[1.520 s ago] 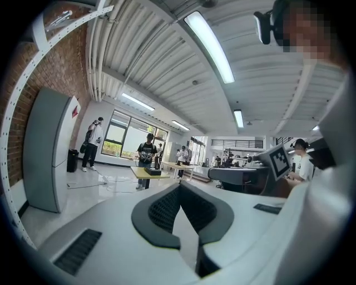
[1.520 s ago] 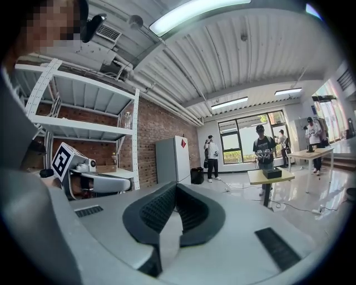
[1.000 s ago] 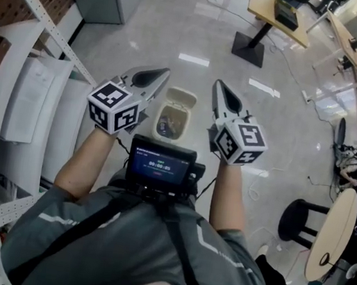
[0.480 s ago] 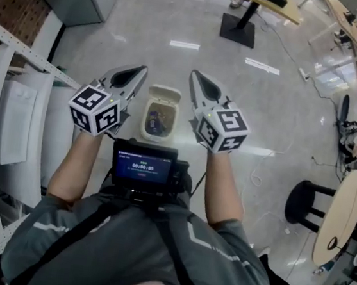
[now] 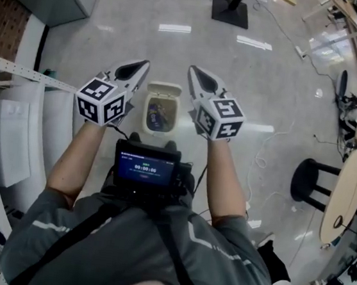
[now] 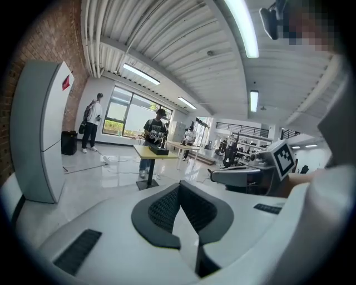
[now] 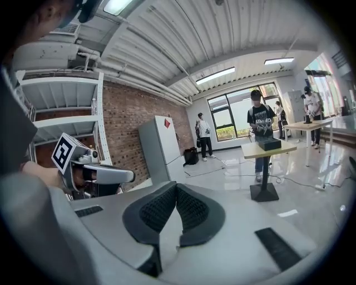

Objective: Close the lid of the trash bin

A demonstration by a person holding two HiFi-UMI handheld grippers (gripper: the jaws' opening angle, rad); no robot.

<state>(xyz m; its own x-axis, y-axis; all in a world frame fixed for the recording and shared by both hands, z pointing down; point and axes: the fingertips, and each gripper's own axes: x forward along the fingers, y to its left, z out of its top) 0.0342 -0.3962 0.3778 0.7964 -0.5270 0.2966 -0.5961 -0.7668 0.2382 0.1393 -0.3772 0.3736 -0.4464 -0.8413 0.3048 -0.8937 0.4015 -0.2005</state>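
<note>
Cream plastic trash bin (image 5: 158, 115), lid (image 5: 164, 89) raised, stands between closed, empty left claw (image 5: 138, 68) and right claw (image 5: 196, 75), held high for approach.

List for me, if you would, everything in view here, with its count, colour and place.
trash bin: one, cream, on the floor between the two grippers; lid up, rubbish inside
pedestal table: one, wooden top on a black base, mid-floor, with a black box on it
cabinet: one, grey, by the brick wall
stool: one, black, on the floor at right
round table: one, light wood, at the far right edge
shelving: white, along the left
people: several, standing far off near the windows
screen device: one, black, on the person's chest
left gripper: grey-white, jaws together, empty
right gripper: grey-white, jaws together, empty
</note>
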